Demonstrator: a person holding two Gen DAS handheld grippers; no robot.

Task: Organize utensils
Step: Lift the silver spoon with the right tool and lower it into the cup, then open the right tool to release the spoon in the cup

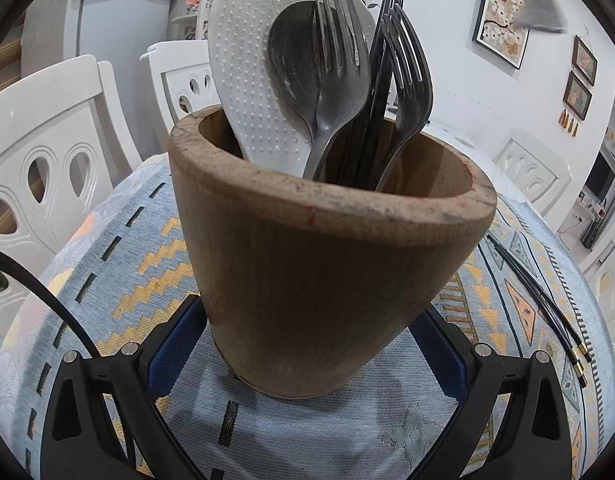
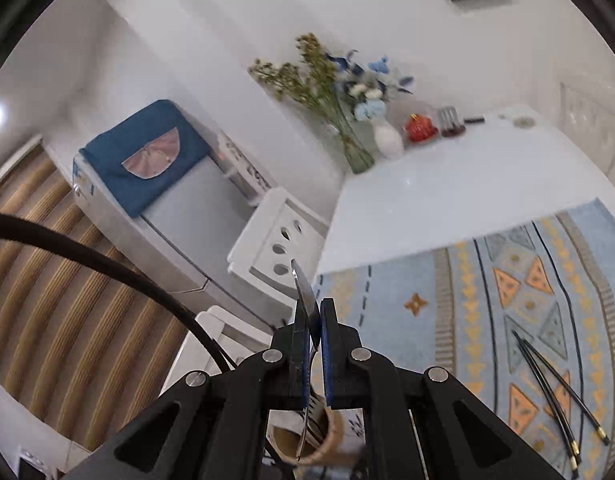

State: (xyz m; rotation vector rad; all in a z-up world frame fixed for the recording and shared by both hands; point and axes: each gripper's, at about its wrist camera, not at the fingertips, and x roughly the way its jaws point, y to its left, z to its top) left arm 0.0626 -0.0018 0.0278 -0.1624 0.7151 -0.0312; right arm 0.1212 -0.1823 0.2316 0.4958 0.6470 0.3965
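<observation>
Left hand-held gripper [image 1: 307, 344]: jaws are set wide around the base of the wooden utensil holder [image 1: 327, 260], which is braced upright on the desk [image 1: 127, 240]; whether the pads press its sides cannot be told.

Holder contents: a white dimpled rice paddle [image 1: 251, 80], a metal spoon [image 1: 295, 64] and several forks [image 1: 407, 68] are stood heads up, handles down.

Right hand-held gripper [image 2: 314, 344]: jaws are closed narrow on a thin metal utensil [image 2: 305, 300], probably a knife or flat handle. Its long axis is run along the fingers, one end pointed away beyond the tips, the other trailed down over the holder's mouth seen below.

Step judged in hand: one utensil is being carried to the holder. The next move calls for its lower end to be lowered into a gap.

Farther: black chopsticks [image 2: 555, 392] are left lying on the patterned cloth.
</observation>
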